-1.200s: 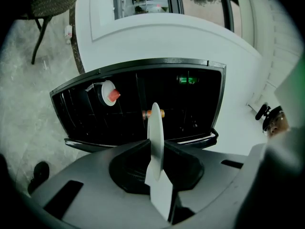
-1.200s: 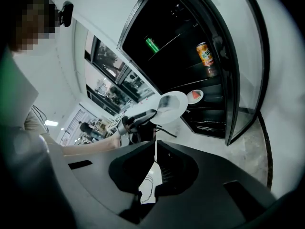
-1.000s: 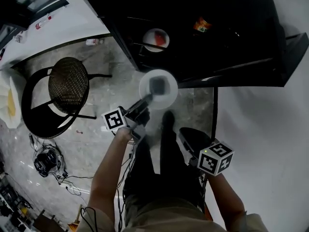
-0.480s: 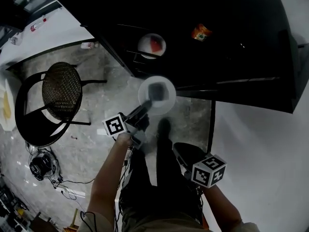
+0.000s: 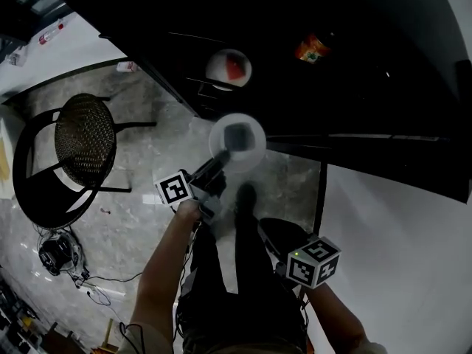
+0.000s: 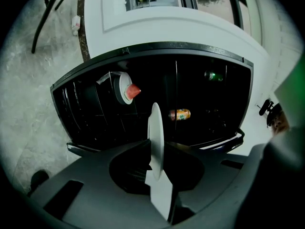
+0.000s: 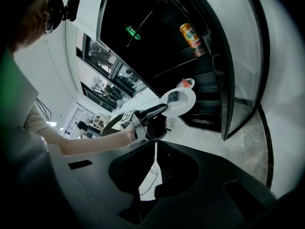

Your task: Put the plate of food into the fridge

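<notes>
A white plate (image 5: 249,147) with a dark piece of food (image 5: 237,135) is held level in front of the open fridge (image 5: 332,87). My left gripper (image 5: 221,157) is shut on the plate's near rim. In the left gripper view the plate (image 6: 156,132) shows edge-on between the jaws. Inside the dark fridge sit a second plate with a red slice (image 5: 228,67) and an orange can (image 5: 313,48). My right gripper (image 7: 155,149) hangs low at the right, shut and empty, and its marker cube (image 5: 313,262) shows in the head view.
A black chair with a woven seat (image 5: 85,142) stands on the marble floor at the left. Cables and a small device (image 5: 55,253) lie on the floor behind it. The glass fridge door (image 7: 240,80) stands open at the right, and a white wall (image 5: 413,257) lies beyond it.
The plate stays gripped while I have edged closer to the fridge, whose dark opening fills more of the head view. The chair and the right gripper's cube have drifted leftward in the picture.
</notes>
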{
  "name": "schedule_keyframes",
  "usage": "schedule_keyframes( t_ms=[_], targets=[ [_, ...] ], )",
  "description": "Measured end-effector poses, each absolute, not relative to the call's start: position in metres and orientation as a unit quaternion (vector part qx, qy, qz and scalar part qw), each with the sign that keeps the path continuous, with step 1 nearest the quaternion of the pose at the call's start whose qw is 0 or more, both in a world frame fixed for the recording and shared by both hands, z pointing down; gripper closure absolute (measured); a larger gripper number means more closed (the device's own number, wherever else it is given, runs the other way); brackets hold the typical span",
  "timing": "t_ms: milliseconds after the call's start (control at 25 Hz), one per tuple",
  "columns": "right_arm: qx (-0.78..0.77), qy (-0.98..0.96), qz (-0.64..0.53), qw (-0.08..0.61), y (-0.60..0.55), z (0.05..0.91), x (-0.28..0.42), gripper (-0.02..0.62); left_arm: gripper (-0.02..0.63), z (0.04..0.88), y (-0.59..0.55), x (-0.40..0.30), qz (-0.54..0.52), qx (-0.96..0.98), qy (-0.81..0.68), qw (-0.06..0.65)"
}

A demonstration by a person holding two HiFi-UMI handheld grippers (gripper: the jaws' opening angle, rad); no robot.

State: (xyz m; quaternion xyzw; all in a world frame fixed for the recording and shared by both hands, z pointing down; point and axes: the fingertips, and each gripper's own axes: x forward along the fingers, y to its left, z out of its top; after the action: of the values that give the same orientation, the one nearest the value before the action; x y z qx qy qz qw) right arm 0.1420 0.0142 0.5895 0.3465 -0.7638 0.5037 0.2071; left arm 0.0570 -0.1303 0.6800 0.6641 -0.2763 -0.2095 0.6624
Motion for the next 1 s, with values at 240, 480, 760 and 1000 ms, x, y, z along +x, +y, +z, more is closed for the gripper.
schedule_keyframes(
  t_ms=[240,480,760,1000],
  targets=[
    [0.329,-0.778,0.497,0.199,0.006,0.592,0.121,0.568,0.566,0.686,-0.138,0.058,-0.217,0.665,-0.273,0.66],
    [0.32,-0.78,0.498,0.2,0.006,0.599,0.116,0.568,0.566,0.699,-0.141,0.055,-0.214,0.666,-0.275,0.66],
    [0.325,-0.771,0.508,0.205,0.016,0.611,0.121,0.568,0.566,0.711,-0.144,0.057,-0.223,0.665,-0.273,0.659],
    [0.321,-0.765,0.516,0.214,0.027,0.629,0.125,0.568,0.566,0.725,-0.156,0.073,-0.225,0.669,-0.268,0.656]
  ],
)
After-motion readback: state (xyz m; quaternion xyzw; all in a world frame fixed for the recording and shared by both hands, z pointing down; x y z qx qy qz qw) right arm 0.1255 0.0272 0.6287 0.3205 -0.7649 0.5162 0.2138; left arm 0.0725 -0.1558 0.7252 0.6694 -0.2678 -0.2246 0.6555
